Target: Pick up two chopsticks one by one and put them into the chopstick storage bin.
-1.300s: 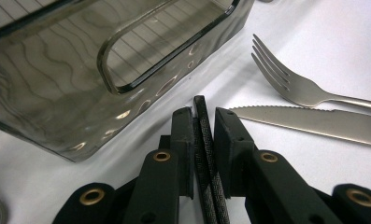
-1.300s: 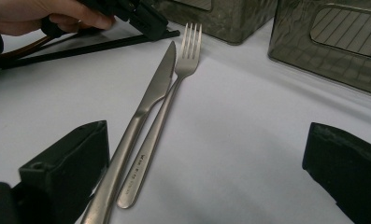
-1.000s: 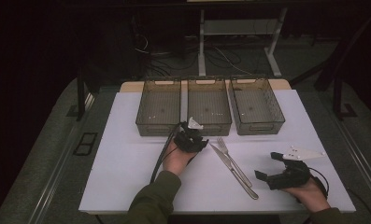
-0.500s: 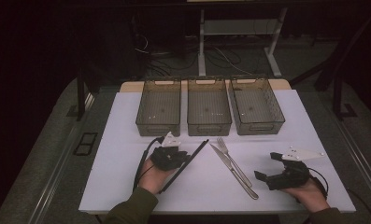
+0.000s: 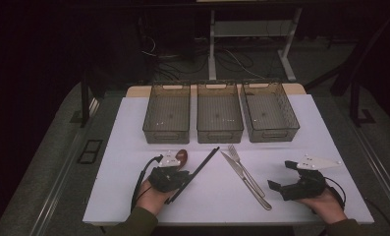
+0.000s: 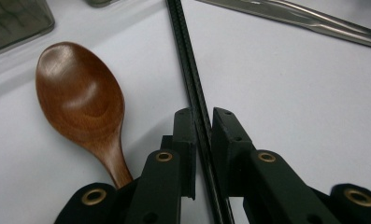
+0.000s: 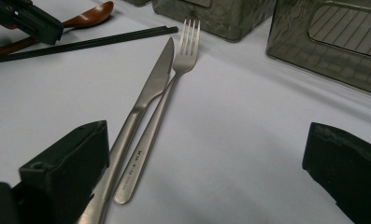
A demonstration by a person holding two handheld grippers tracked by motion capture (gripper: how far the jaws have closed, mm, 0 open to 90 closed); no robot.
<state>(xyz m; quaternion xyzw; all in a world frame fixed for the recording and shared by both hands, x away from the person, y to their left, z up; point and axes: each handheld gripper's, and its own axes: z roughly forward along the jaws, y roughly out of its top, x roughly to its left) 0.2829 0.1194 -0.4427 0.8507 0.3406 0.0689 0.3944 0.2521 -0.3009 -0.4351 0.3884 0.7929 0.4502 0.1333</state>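
Note:
My left gripper [image 5: 181, 173] [image 6: 203, 116] is shut on a pair of black chopsticks [image 5: 205, 161] [image 6: 189, 70], which run diagonally forward between its jaws, low over the white table [image 5: 217, 201]. A brown wooden spoon [image 5: 182, 156] [image 6: 80, 102] lies just left of those jaws, its handle passing under the gripper. A steel knife [image 5: 241, 178] [image 7: 150, 88] and fork [image 5: 245, 169] [image 7: 183, 56] lie side by side mid-table. My right gripper [image 5: 281, 175] [image 7: 206, 140] rests at the near right, open, with nothing between its jaws and the knife and fork handles just ahead of it.
Three grey see-through bins [image 5: 166, 135] [image 5: 220, 135] [image 5: 273, 133] stand in a row at the back of the table, with nothing visible inside. The left gripper [image 7: 29, 18] appears far off in the right gripper view. Dark floor and cables lie beyond the table.
My left gripper has drawn back from the bins toward the table's near edge, and the chopsticks now lie in its jaws beside the spoon. The right gripper has stayed put.

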